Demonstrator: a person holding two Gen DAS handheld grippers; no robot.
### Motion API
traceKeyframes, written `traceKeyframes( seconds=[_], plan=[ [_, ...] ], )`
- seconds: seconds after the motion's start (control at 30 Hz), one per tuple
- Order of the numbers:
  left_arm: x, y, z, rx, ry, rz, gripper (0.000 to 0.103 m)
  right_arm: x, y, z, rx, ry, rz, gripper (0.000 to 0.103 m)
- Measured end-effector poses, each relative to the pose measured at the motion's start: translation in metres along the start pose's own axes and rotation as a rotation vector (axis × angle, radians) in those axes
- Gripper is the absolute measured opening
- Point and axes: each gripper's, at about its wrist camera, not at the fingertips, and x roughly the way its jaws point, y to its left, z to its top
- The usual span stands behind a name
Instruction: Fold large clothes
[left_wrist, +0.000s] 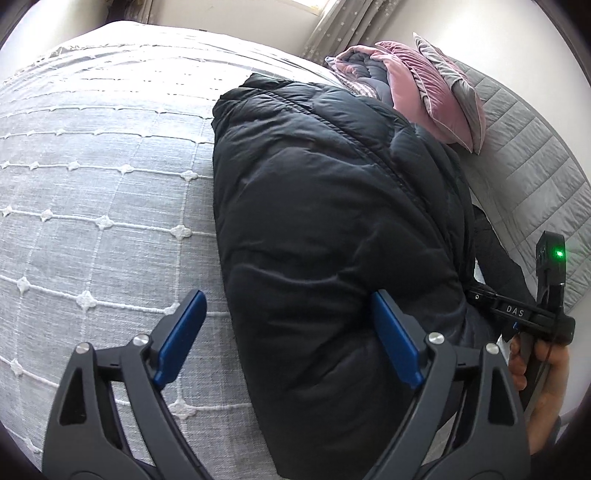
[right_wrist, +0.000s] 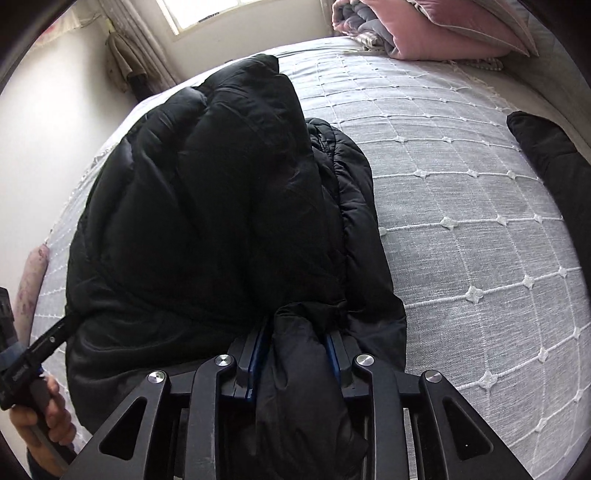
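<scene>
left wrist view: one black puffer jacket (left_wrist: 325, 206), folded into a thick bundle, lies on a bed covered by a grey spread (left_wrist: 92, 177) with a white stitched grid. the left gripper (left_wrist: 288, 336) stands wide, its two blue pads apart with nothing pressed between them; the left pad is over bare spread, the right pad (left_wrist: 397, 339) lies against the near edge of the jacket. at the right edge a hand (left_wrist: 543, 373) holds the handle of the right gripper, whose body shows a green light.

right wrist view: the same jacket (right_wrist: 207, 206) fills the middle, piled upward from the right gripper (right_wrist: 295, 354). a fold of the jacket sits between its two narrowly set blue pads, which flank the cloth on both sides; whether they press it cannot be told. the left gripper's handle and its hand (right_wrist: 40, 413) appear at lower left.

count: one jacket, two grippers, two pink pillows (left_wrist: 436, 99) and one rolled quilt (left_wrist: 362, 66) at the head of the bed. one separate dark cloth (right_wrist: 554, 166) lies at the right edge.
</scene>
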Motion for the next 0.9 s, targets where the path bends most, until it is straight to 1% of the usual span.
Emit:
traceKeyframes(
  seconds=[0.13,0.2,0.23,0.3,0.33,0.4,0.5,0.6,0.67,0.73,0.8,0.83,0.9],
  plan=[
    [-0.002,0.004,0.002,0.015,0.010,-0.004,0.090,-0.011,0.004,0.000,-0.011,-0.028,-0.010,0.033],
    [-0.004,0.007,0.005,0.007,0.008,-0.005,0.090,-0.018,0.003,0.000,-0.003,-0.044,-0.016,0.040],
    [-0.005,0.009,0.007,0.001,0.008,-0.007,0.090,-0.020,0.003,0.000,-0.004,-0.051,-0.023,0.041],
    [-0.006,0.009,0.011,-0.003,0.006,-0.005,0.090,-0.030,0.006,-0.001,-0.024,-0.081,-0.064,0.047],
    [-0.007,0.009,0.012,-0.003,0.005,-0.001,0.090,-0.036,0.009,-0.002,-0.037,-0.102,-0.086,0.048],
    [-0.009,0.009,0.014,-0.007,-0.007,0.000,0.090,-0.048,0.017,-0.003,-0.064,-0.141,-0.098,0.048],
    [-0.008,0.009,0.013,-0.013,-0.015,-0.002,0.090,-0.065,0.024,-0.008,-0.077,-0.184,-0.086,0.047],
    [-0.006,0.007,0.012,-0.019,-0.010,-0.008,0.090,-0.089,0.034,-0.015,-0.095,-0.254,-0.082,0.047],
    [-0.006,0.004,0.011,-0.011,-0.012,-0.007,0.090,-0.100,0.040,-0.016,-0.127,-0.291,-0.053,0.047],
    [-0.006,0.000,0.011,-0.002,-0.014,-0.007,0.090,-0.111,0.052,-0.018,-0.172,-0.320,0.003,0.047],
    [-0.005,-0.002,0.009,0.004,-0.016,-0.008,0.090,-0.105,0.060,-0.018,-0.211,-0.291,0.064,0.047],
    [-0.005,-0.002,0.009,0.005,-0.016,-0.008,0.090,-0.097,0.062,-0.019,-0.226,-0.260,0.066,0.047],
    [-0.005,0.000,0.010,0.000,-0.012,-0.013,0.090,-0.074,0.064,-0.019,-0.239,-0.176,0.012,0.047]
  ],
)
